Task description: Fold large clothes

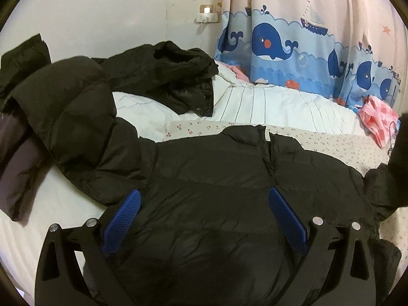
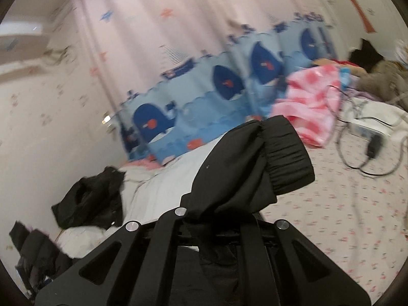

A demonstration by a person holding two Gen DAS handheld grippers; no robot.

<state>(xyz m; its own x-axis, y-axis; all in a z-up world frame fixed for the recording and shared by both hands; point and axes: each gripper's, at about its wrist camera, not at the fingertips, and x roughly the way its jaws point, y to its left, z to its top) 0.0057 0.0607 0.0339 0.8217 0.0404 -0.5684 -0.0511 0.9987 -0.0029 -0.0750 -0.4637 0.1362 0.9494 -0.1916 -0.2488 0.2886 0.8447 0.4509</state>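
A large black puffer jacket lies spread on the bed, zipper side up, one sleeve stretched to the left. My left gripper is open just above the jacket's body, its blue pads wide apart. My right gripper is shut on the jacket's other sleeve, whose elastic cuff sticks up past the jaws, lifted above the bed. In the left wrist view that lifted sleeve rises at the right edge.
A second black garment lies crumpled on the white striped pillow. A pink plastic bag, a white charger with black cables and a dark cloth lie on the floral sheet. The whale curtain hangs behind.
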